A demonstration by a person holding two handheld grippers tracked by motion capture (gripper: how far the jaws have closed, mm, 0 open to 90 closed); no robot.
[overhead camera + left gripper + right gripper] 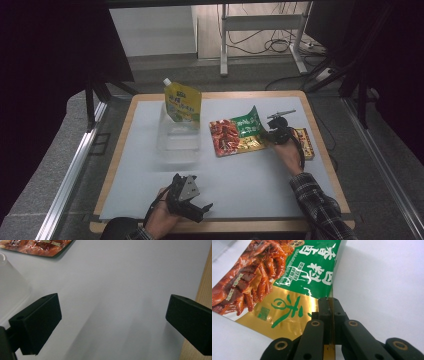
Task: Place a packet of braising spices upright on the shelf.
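A flat snack packet (235,134), green, gold and red with a picture of braised meat, lies right of the table's middle with its right edge lifted. My right gripper (270,134) is shut on that edge; in the right gripper view the jaws pinch the gold rim of the packet (294,292) at the gripper's tip (328,301). My left gripper (196,207) rests near the front edge, open, with bare white mat between its fingers (37,322). A corner of the packet (37,247) lies at the top left of the left gripper view.
A clear plastic tub (178,137) stands left of the packet, with a yellow spouted pouch (183,102) leaning upright in its far end. A small yellow-brown box (304,142) lies by the right hand. The white mat (240,185) sits on a wooden table (120,150).
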